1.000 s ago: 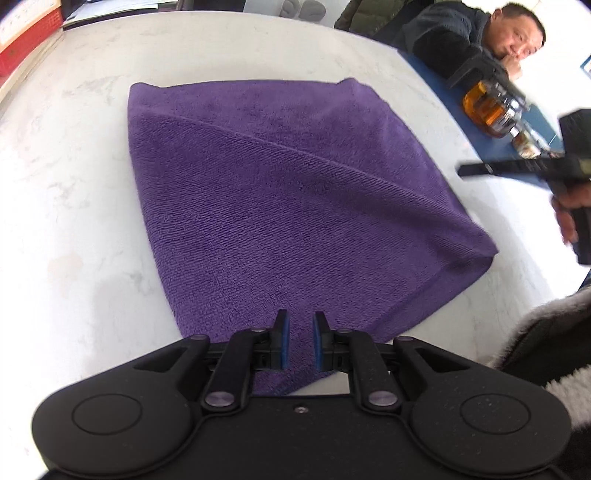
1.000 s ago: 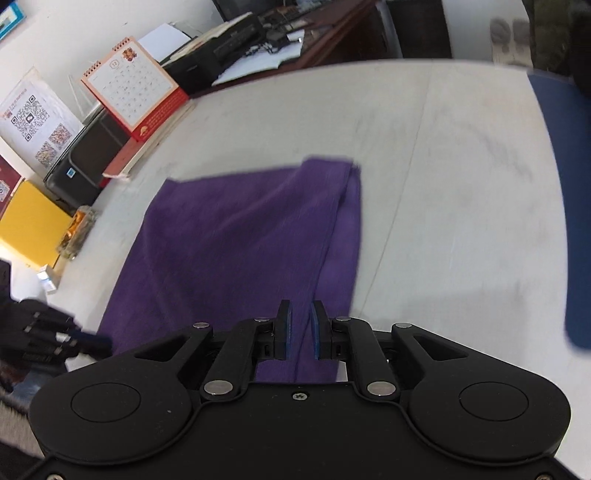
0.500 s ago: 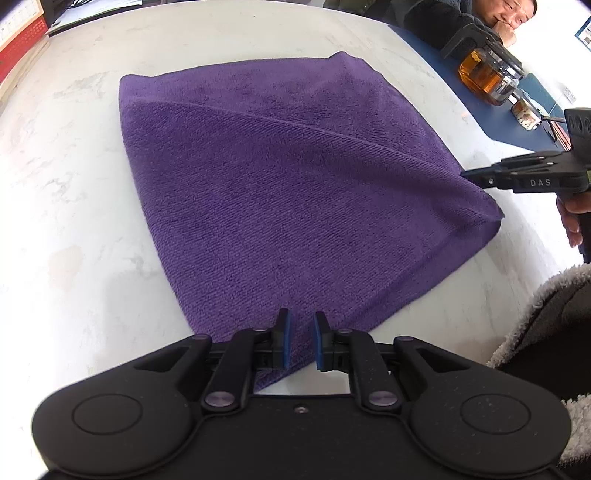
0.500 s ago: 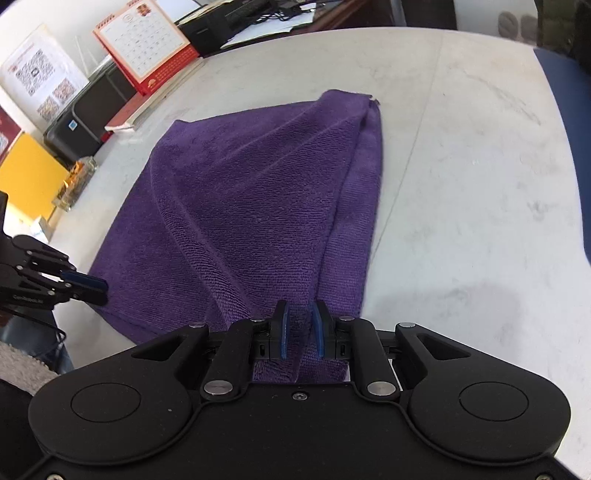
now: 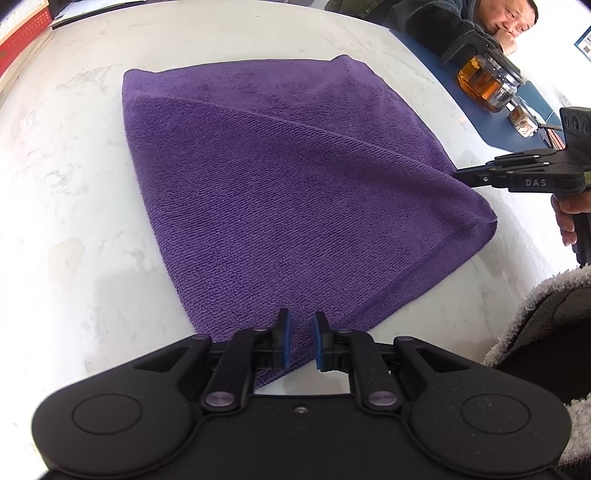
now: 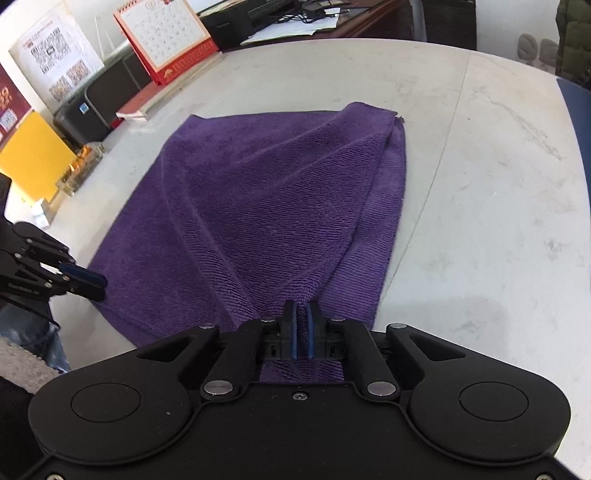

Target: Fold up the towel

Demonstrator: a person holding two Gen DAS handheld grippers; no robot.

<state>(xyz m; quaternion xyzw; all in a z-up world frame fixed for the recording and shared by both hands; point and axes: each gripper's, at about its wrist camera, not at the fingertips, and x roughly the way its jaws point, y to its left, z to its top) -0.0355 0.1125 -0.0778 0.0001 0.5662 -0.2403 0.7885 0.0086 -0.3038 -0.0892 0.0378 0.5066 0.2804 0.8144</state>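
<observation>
A purple towel (image 5: 295,177) lies on the white marble table (image 5: 66,221), folded over, with a diagonal crease. It also shows in the right wrist view (image 6: 273,206). My left gripper (image 5: 301,339) sits at the towel's near corner with the jaws a little apart and cloth between them. My right gripper (image 6: 302,332) is shut on the towel's near right corner, and cloth ridges run up into it. In the left wrist view the right gripper (image 5: 469,177) pinches the towel's right edge. In the right wrist view the left gripper (image 6: 88,284) is at the left corner.
A glass teapot (image 5: 487,81) and a seated man (image 5: 509,18) are at the far right on a blue mat. A desk calendar (image 6: 166,37), a black printer (image 6: 96,99) and a yellow box (image 6: 33,162) line the far left edge.
The right gripper moved in onto the towel's right corner and closed on it. The left gripper stayed at the near corner while its view shifted slightly.
</observation>
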